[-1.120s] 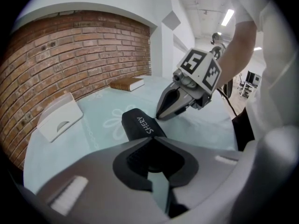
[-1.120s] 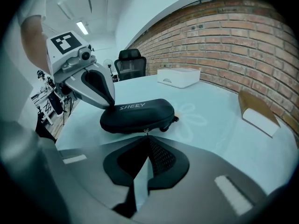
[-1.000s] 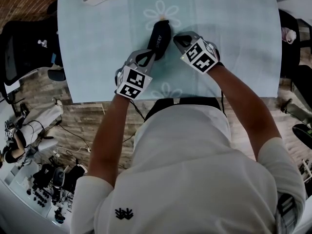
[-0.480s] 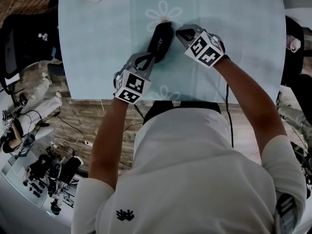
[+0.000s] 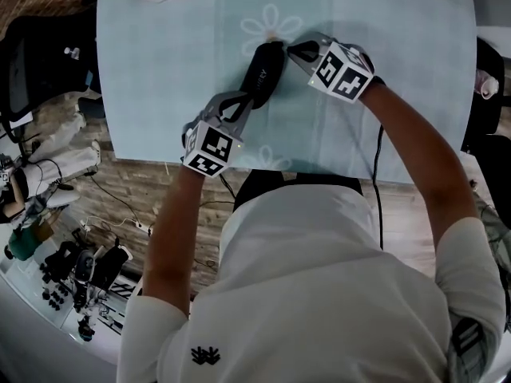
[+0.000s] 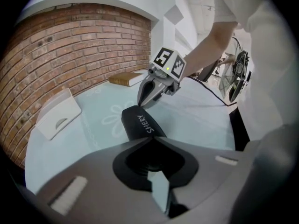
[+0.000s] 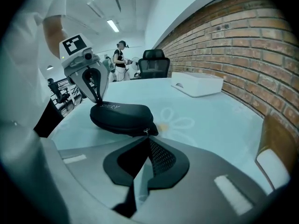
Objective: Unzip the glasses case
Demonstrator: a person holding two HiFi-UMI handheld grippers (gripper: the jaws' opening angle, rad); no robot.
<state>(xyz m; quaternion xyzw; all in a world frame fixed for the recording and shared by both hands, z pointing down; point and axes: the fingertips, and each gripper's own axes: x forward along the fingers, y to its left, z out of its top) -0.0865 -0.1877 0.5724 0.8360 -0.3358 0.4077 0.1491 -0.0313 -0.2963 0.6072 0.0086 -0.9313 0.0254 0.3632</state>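
Black glasses case (image 5: 262,69) lies mid table (image 5: 383,94); left gripper (image 5: 242,102) clamped shut on its near end, right gripper (image 5: 292,50) pinched shut on zipper pull (image 7: 145,131) at far end. Risk: the tiny pull may slip free if tugged off the zip line.

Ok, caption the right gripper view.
Right gripper on the zip pull of the glasses case, left gripper holding its far end.

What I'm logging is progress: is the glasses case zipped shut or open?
Shut: glasses case halves meet; zipper pull sits at its end.

Matt black fabric glasses case (image 5: 263,70) on smooth, pale-blue tablecloth (image 5: 160,70)
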